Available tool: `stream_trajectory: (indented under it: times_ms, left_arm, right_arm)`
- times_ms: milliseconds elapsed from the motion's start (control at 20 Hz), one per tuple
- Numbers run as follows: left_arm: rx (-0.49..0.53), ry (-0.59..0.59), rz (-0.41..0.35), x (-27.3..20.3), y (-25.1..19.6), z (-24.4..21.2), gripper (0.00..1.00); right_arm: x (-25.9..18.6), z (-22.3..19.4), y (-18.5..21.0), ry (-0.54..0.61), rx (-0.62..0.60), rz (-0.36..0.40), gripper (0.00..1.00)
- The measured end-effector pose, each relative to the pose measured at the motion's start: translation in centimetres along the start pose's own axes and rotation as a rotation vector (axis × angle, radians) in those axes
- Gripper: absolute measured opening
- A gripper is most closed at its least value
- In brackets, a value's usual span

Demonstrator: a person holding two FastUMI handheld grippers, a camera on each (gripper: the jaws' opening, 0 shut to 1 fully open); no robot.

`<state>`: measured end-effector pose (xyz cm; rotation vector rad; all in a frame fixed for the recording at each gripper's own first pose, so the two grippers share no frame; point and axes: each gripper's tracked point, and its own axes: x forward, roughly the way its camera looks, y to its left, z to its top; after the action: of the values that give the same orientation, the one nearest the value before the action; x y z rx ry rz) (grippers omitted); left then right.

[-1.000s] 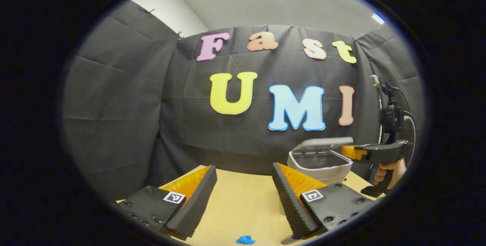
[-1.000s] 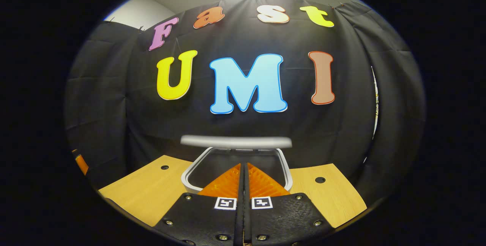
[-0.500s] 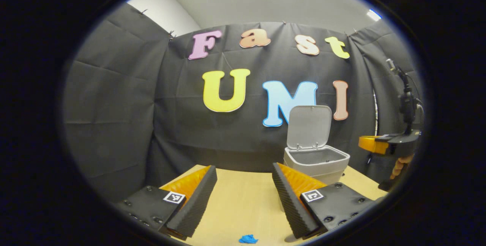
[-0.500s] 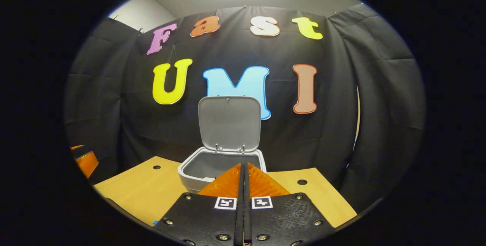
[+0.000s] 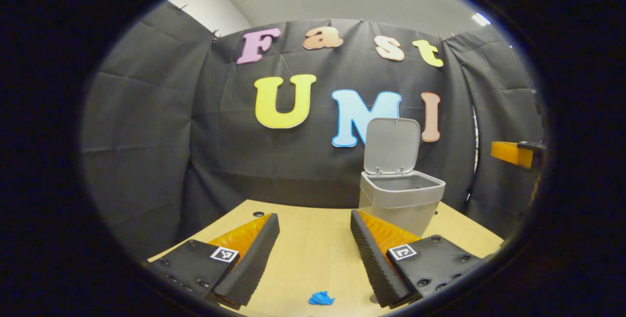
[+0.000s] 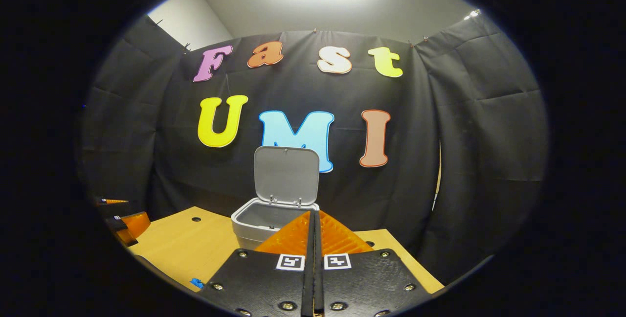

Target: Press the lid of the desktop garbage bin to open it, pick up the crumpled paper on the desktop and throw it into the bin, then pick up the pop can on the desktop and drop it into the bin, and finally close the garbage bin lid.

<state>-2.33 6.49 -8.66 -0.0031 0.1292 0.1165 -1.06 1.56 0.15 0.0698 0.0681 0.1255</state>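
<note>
There is one bin (image 5: 401, 199) on the table (image 5: 313, 248). It is gray, and its one lid (image 5: 391, 146) stands straight up at the back, so the bin is open. In the left gripper view you can look a little way into it, and what is inside cannot be told.

There is one small blue ball of crumpled paper (image 5: 321, 299). It lies on the table, low in the left gripper view. It sits in front of the gap between the two fingers of the left gripper (image 5: 313, 226), close to the camera, and it touches neither finger. The same paper shows in the right gripper view as a tiny blue bit (image 6: 196, 283) at the near edge of the table, off to the left of that gripper's fingers.

The left gripper has its two fingers spread wide, with nothing between them but bare table. The bin stands behind its right finger, farther back on the table.

The right gripper (image 6: 314, 215) has its two fingers pressed flat together, and nothing is held in them. The bin stands just behind its tips, a bit to the left.

The table has small round holes (image 6: 195, 219) in its top. Two of them show in the right gripper view.

At the right edge of the left gripper view, the front part of the right gripper (image 5: 511, 153) hangs high in the air, well apart from the bin.
</note>
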Motion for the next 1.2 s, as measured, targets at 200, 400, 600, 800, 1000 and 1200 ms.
stream_trajectory:
  times_ms: [200,400,600,800,1000,1200]
  left_arm:
    - [0.003,0.007,-0.008,-0.5,0.4,-0.5,0.96]
    - [0.011,0.015,-0.006,-0.7,0.7,-1.0,0.96]
    - [0.009,0.035,0.001,-0.9,1.1,-2.1,0.96]
    - [0.018,0.067,-0.009,-0.7,1.0,-3.4,0.96]
    - [0.003,0.139,-0.044,0.2,0.2,-6.6,0.96]
    - [0.006,0.219,-0.072,1.0,-0.7,-10.4,0.96]
  right_arm:
    - [-1.0,-0.9,0.9,0.027,0.006,0.014,0.0]
    - [-1.3,-1.2,1.6,0.035,0.036,0.028,0.01]
    - [-1.7,-1.4,1.3,0.035,0.028,0.015,0.27]
    - [-2.0,-1.2,0.4,0.026,0.057,-0.017,0.5]
    - [-1.9,-0.7,0.0,0.014,0.062,-0.023,0.55]
    - [-2.1,-0.4,-0.5,0.001,0.034,-0.039,0.66]
